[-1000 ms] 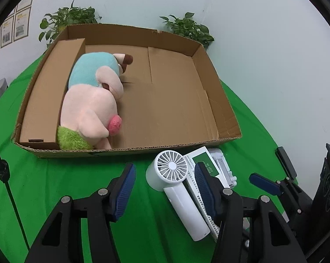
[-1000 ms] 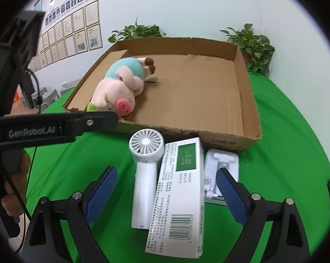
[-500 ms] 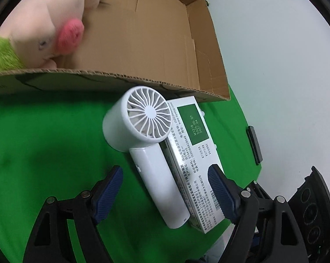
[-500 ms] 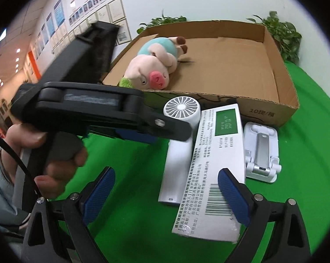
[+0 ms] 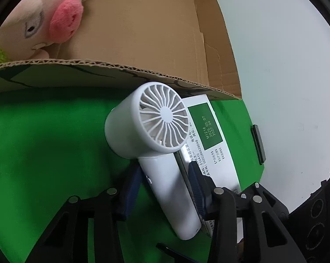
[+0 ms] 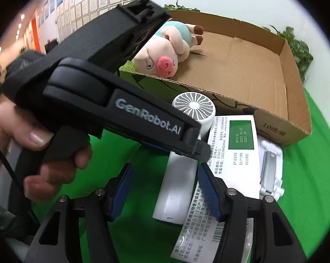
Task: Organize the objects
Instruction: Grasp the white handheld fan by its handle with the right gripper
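A: Left gripper (image 5: 165,186) status?

B: A second ago it hung wide open, well back from the handheld fan (image 5: 156,144). It has since dropped, and its fingers now pinch the fan's handle.

A: Right gripper (image 6: 165,188)?

B: Apart, straddling the same handle without contact.

A: Where is the fan?

B: On the green cloth (image 5: 44,142), touching the cardboard box (image 5: 143,43) wall, beside the carton (image 5: 211,135). Lift into the box likely follows.

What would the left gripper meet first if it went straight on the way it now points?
The left gripper already straddles the handle of the white fan; straight on, its fingers would slide along the handle to the round fan head, then probably the cardboard box wall behind.
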Motion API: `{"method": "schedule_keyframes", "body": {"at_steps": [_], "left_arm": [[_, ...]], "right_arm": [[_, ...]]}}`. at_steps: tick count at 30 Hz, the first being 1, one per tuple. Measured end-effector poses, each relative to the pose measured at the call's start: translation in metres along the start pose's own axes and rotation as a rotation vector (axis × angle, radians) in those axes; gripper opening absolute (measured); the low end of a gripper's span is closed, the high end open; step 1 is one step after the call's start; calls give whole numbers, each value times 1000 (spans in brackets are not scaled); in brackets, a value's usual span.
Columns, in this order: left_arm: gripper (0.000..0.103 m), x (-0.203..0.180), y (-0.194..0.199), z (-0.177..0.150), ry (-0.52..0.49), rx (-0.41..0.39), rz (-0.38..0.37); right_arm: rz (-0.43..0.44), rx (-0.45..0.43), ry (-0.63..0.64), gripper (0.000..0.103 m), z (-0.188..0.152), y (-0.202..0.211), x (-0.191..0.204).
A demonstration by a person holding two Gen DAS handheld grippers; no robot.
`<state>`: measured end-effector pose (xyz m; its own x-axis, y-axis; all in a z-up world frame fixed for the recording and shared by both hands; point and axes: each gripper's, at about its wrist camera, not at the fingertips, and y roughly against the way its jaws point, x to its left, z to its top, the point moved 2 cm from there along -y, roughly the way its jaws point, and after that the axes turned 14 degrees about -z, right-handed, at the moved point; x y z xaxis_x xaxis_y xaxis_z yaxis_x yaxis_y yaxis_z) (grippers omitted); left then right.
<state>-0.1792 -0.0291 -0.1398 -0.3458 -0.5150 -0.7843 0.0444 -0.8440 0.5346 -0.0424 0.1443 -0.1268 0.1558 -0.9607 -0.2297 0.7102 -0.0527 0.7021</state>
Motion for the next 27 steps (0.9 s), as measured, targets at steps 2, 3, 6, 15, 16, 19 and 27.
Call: {"method": "schedule_keyframes", "body": {"at_steps": [2, 3, 6, 15, 16, 19, 27], "left_arm": [[35, 2, 5, 0, 5, 3, -2], [34, 2, 7, 0, 2, 3, 0], [31, 1, 17, -4, -19, 5, 6], [30, 12, 61, -34, 21, 1, -45], [30, 13, 65, -36, 25, -3, -52], [30, 16, 74, -37, 32, -18, -73], [30, 6, 90, -30, 3, 0, -16]], "right_arm": [[-24, -5, 33, 60, 1, -1, 6], [-31, -3, 48, 59, 1, -3, 7], [-42, 37, 69, 49, 2, -6, 14], [47, 116, -43, 38, -9, 8, 28], [45, 122, -43, 38, -10, 10, 30], [34, 139, -54, 37, -12, 14, 36], [47, 154, -153, 35, -14, 13, 30]]}}
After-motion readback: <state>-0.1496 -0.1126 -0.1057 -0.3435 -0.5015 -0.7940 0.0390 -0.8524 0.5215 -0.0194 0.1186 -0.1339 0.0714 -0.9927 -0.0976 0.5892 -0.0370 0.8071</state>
